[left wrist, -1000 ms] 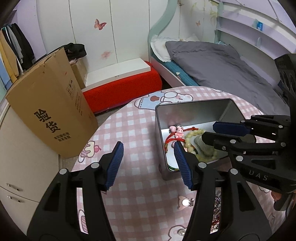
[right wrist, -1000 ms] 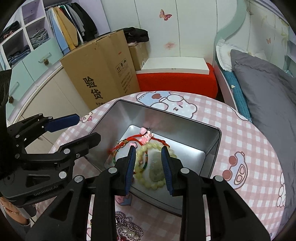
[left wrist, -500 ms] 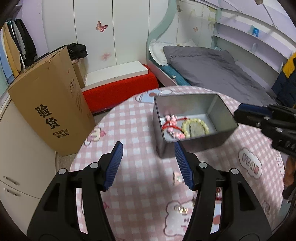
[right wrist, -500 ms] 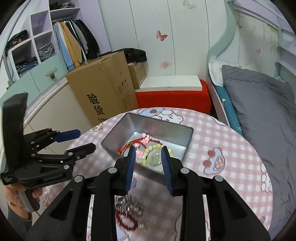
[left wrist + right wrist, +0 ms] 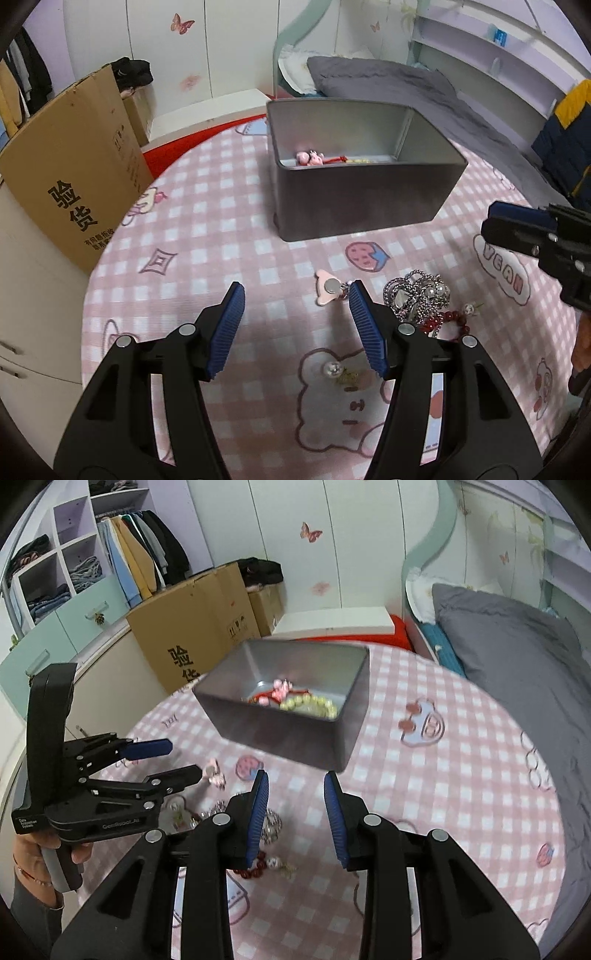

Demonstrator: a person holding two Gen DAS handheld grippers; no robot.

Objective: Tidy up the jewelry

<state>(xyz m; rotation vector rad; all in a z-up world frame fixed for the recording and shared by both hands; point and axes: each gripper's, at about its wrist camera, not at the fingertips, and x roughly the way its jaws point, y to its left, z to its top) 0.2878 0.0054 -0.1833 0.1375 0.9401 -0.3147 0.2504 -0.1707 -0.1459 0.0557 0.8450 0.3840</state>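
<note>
A gray metal tin (image 5: 360, 206) sits on the round table (image 5: 229, 236) with its pink checked cloth, and everything else arranges itself around that tin. Inside it lie a pink charm on red cord (image 5: 312, 158) and a pale green bead bracelet (image 5: 310, 705). On the cloth on the near side of the tin, a pink clip (image 5: 327, 291) lies flat, and just beside it is a tangled silver chain (image 5: 415, 295) touching a dark red bead bracelet (image 5: 445, 321). A small pearl earring (image 5: 332, 368) rests nearer still (it is tiny, hard to make out).

The left gripper (image 5: 295, 328) hovers over bare cloth short of the tin, its jaws spread wide and holding nothing. The right gripper (image 5: 297, 814) hangs above the jewelry pile, jaws likewise parted and empty. A cardboard box (image 5: 70, 170) stands off the tin's left.
</note>
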